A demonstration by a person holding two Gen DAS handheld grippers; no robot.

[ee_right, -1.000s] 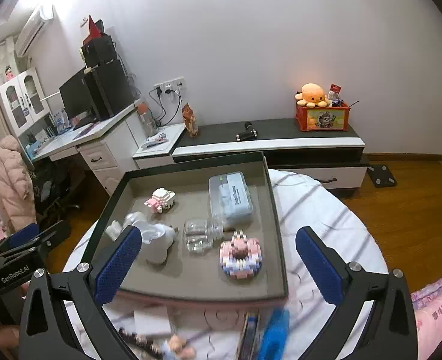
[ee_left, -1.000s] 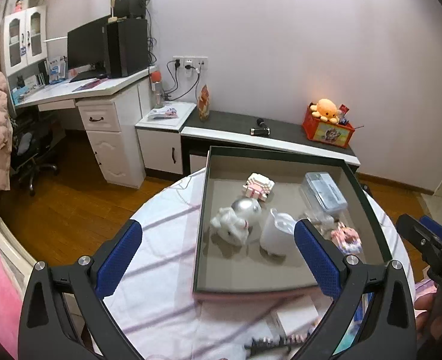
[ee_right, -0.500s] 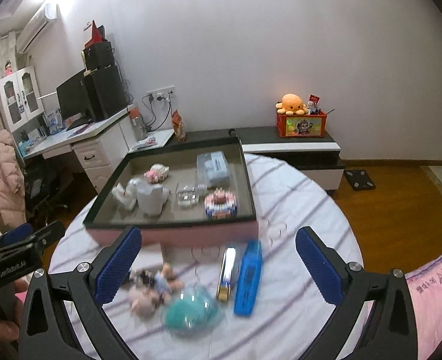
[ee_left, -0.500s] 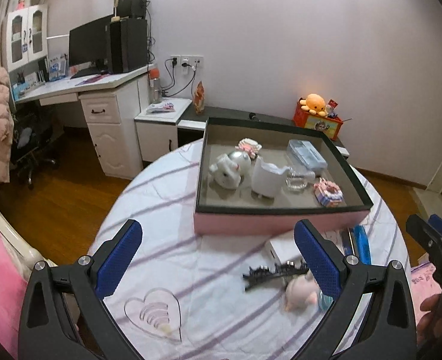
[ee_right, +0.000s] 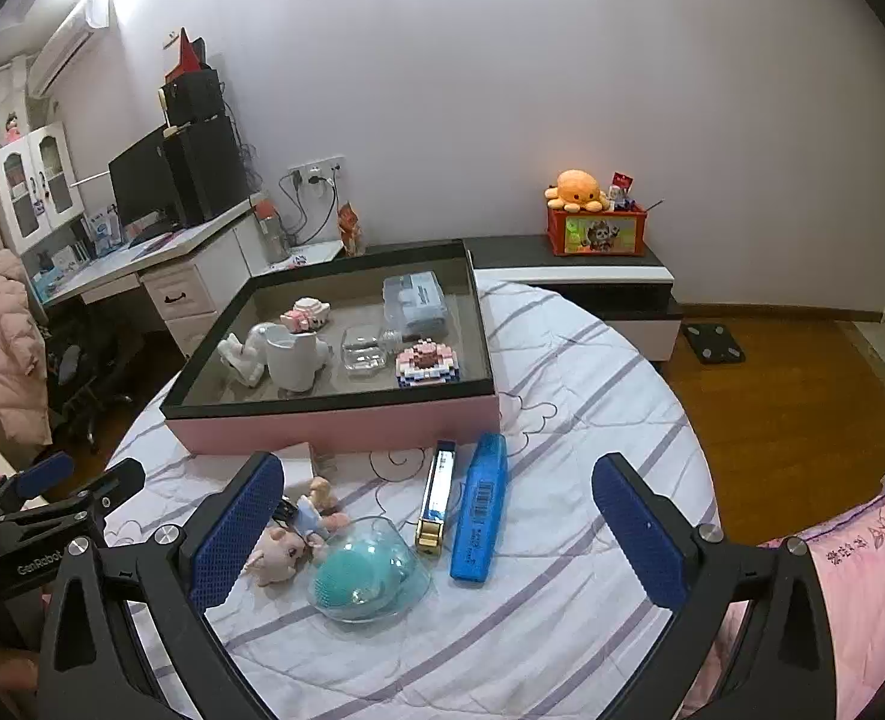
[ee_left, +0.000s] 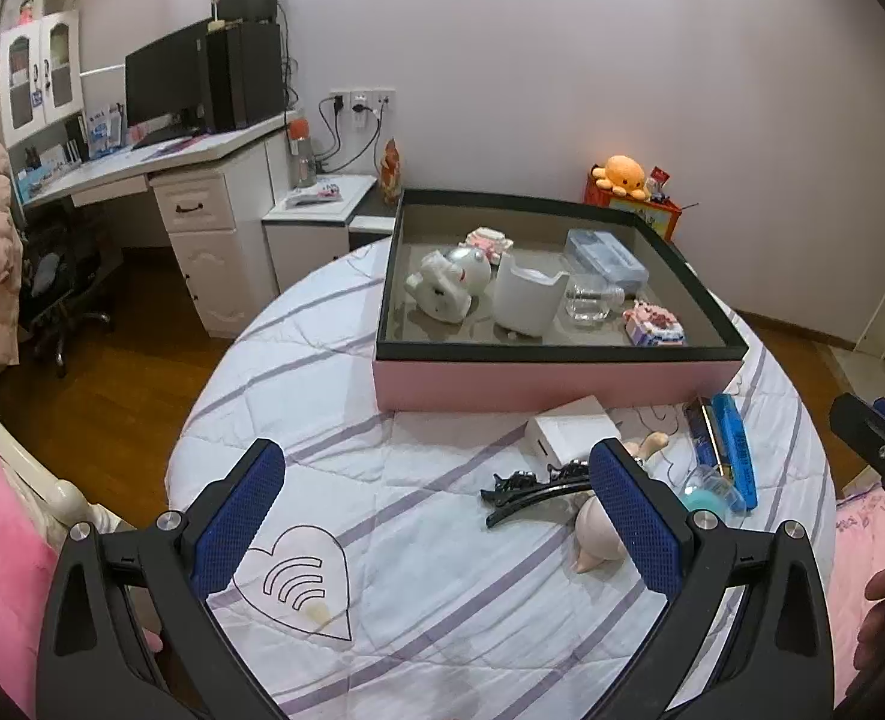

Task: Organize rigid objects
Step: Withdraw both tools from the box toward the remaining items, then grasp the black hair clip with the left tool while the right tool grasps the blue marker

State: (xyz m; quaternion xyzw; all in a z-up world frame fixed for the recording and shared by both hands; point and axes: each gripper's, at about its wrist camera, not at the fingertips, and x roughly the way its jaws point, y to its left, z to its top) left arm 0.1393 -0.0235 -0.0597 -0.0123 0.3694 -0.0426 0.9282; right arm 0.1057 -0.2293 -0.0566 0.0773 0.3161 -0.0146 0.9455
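My left gripper [ee_left: 436,510] and right gripper [ee_right: 436,525] both hang spread wide, empty. Only the left view shows the black hair clip [ee_left: 532,489] ahead; the right view alone shows the teal ball in what looks like a clear dish [ee_right: 367,570] between its fingers. The pink box [ee_right: 334,420] sits beyond the blue case [ee_right: 479,507].

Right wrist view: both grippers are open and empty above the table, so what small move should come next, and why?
Probably lower the right gripper onto the blue case. It lies loose on the cloth in front of the tray, between the open fingers, with the harmonica close beside it. The left gripper is also open and holds nothing; its nearest item is the black hair clip.
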